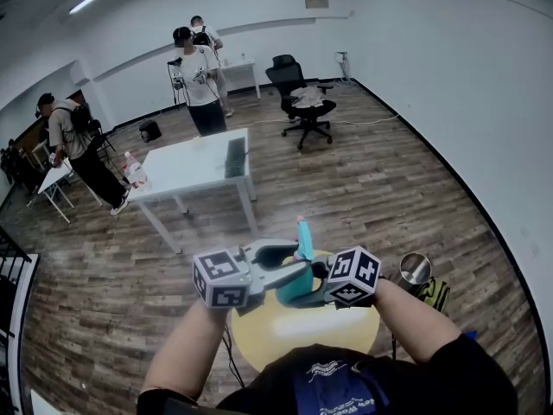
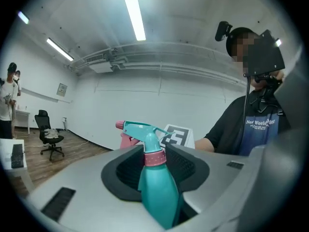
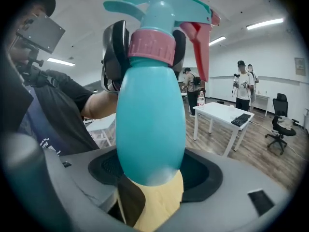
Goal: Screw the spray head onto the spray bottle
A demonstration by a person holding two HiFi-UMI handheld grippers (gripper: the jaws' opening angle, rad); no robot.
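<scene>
A teal spray bottle (image 1: 294, 289) hangs upright in the air above a round yellow table (image 1: 346, 331). Its teal spray head (image 1: 301, 233) sits on the neck with a pink collar (image 3: 150, 47) and a pink trigger (image 3: 200, 47). My left gripper (image 1: 296, 262) comes in from the left, and its black pads (image 3: 113, 57) press on both sides of the collar. From the right, my right gripper (image 1: 308, 290) is shut on the bottle's round body (image 3: 149, 124). In the left gripper view the collar (image 2: 155, 157) and body (image 2: 157, 192) stand between the jaws of the left gripper (image 2: 155, 164).
A metal cup (image 1: 415, 269) stands right of the yellow table. A white table (image 1: 194, 167) with a keyboard is further out on the wooden floor, and an office chair (image 1: 302, 102) beyond it. People (image 1: 197, 76) stand at the back and at the left (image 1: 73, 141).
</scene>
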